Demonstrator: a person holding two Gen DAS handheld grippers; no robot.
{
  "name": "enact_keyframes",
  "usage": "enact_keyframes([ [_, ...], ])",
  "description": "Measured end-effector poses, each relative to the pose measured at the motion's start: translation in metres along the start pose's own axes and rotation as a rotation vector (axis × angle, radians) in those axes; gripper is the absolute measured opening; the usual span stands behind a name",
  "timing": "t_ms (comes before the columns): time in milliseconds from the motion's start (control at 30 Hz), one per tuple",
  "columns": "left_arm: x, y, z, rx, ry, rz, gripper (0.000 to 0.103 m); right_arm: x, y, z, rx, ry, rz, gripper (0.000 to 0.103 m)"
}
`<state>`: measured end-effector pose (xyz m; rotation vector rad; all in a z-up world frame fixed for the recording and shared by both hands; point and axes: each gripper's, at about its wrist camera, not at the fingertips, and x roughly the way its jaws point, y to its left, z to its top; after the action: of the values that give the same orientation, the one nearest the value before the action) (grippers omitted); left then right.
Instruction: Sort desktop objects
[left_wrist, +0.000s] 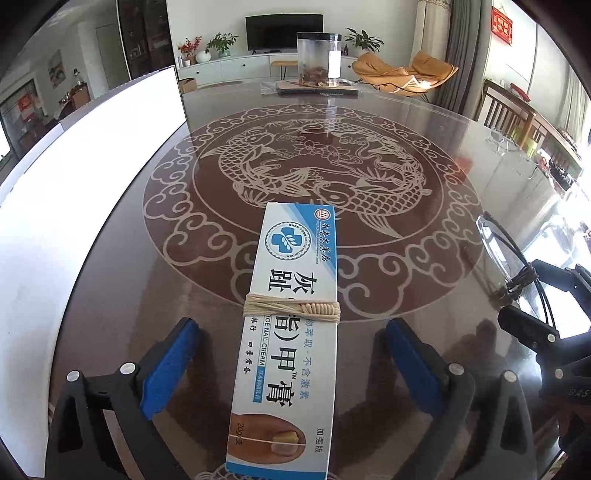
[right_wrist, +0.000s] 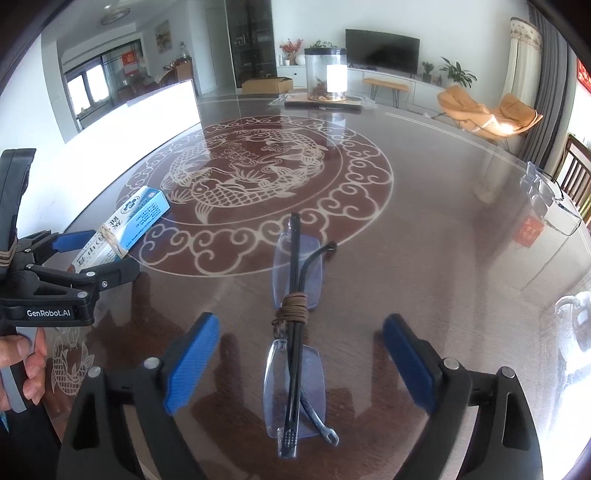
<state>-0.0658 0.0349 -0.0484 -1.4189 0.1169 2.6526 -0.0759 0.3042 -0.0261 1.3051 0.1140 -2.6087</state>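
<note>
Both claws are standing wide, gripping nothing: left claw (left_wrist: 288, 365) straddling the cream box (left_wrist: 288, 332), right claw (right_wrist: 299, 369) straddling the folded glasses (right_wrist: 295, 347); closing comes next.

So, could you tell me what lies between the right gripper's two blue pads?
The folded glasses, bound with brown cord, lie on the table between the open right gripper's pads, untouched; the right wrist view shows it.
</note>
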Motion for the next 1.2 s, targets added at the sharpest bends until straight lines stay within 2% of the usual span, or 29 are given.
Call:
enact_keyframes([
  [100, -0.0011, -0.0006, -0.0005, 0.001, 0.001, -0.001, 0.103, 0.0026, 0.0056, -0.0008, -0.028, 0.015, -0.025, 0.094],
  [233, -0.0009, -0.0006, -0.0005, 0.001, 0.000, -0.001, 0.103, 0.0047, 0.0065, -0.0017, -0.034, 0.029, -0.019, 0.103],
  [1200, -0.0001, -0.0002, 0.0000, 0.001, 0.000, -0.001, 0.103, 0.0042, 0.0069, -0.0019, -0.033, 0.030, -0.019, 0.103],
])
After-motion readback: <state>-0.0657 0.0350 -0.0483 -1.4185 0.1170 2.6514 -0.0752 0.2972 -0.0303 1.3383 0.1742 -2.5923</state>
